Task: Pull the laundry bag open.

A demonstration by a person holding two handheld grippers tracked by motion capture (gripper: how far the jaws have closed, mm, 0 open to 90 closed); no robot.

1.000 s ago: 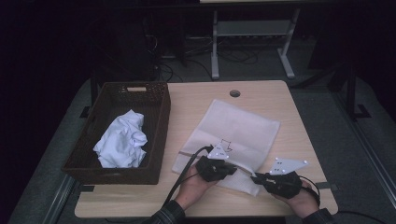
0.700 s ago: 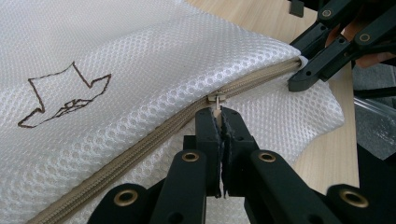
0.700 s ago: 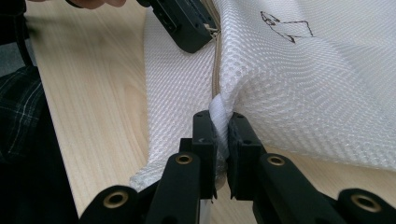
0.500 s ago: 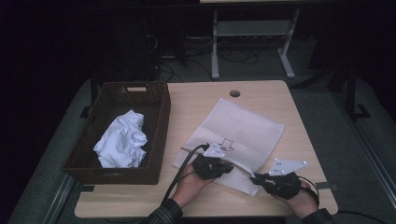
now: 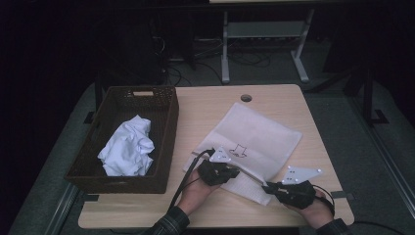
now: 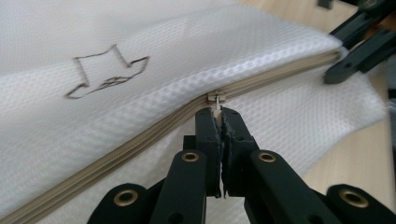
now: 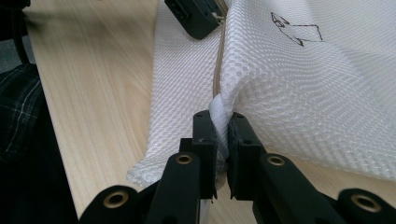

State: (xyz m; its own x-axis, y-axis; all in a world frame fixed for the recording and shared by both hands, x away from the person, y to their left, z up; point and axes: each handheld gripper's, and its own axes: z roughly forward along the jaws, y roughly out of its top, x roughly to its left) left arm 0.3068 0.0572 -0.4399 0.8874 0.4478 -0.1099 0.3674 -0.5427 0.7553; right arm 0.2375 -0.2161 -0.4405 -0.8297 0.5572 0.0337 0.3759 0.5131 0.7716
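A white mesh zip bag [image 5: 254,139] with a small hat drawing lies flat on the wooden table [image 5: 210,110]. My left gripper [image 5: 237,172] is at the bag's near edge, shut on the metal zip pull [image 6: 215,98] of the beige zipper [image 6: 140,140]. In its own view the left gripper [image 6: 220,114] pinches the pull between its tips. My right gripper [image 5: 267,186] is shut on the bag's mesh edge [image 7: 219,112] at the zipper's end, with fabric bunched between the jaws of the right gripper [image 7: 222,119]. The two grippers point toward each other along the zipper.
A dark wicker basket [image 5: 169,127] stands at the table's left and holds a crumpled white cloth [image 5: 128,152]. A round cable hole [image 5: 246,98] is near the far edge. Bare table lies between basket and bag. Metal stand legs [image 5: 225,58] are behind the table.
My left gripper has shifted slightly to the left along the zipper with the pull in it. The right gripper has stayed put.
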